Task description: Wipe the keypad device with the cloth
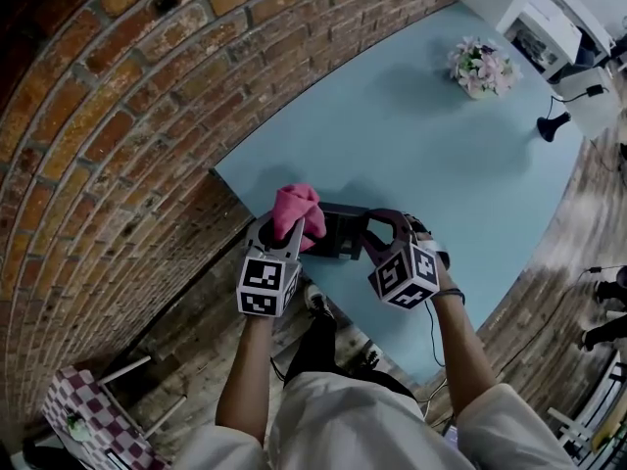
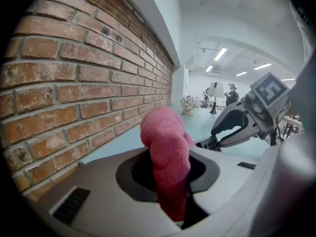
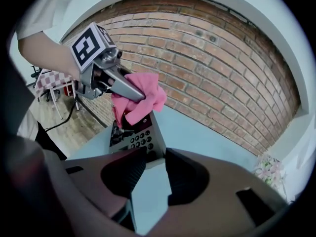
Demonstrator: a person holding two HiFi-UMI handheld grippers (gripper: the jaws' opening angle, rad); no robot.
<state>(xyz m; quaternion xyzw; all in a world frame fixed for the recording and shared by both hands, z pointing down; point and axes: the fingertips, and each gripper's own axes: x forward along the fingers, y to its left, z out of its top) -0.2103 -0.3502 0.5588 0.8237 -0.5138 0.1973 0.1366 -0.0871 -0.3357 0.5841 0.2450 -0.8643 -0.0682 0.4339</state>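
Left gripper (image 1: 289, 231) clenches the pink cloth (image 1: 297, 207) onto the keypad device (image 1: 343, 233) at the table's (image 1: 441, 145) near edge, right gripper (image 3: 155, 157) released at its end, so steadying the device before rubbing across the keys seems wise.

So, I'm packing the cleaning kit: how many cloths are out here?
1: a pink cloth pinched in the left gripper's jaws, by the keypad device. Others may lie outside the views.
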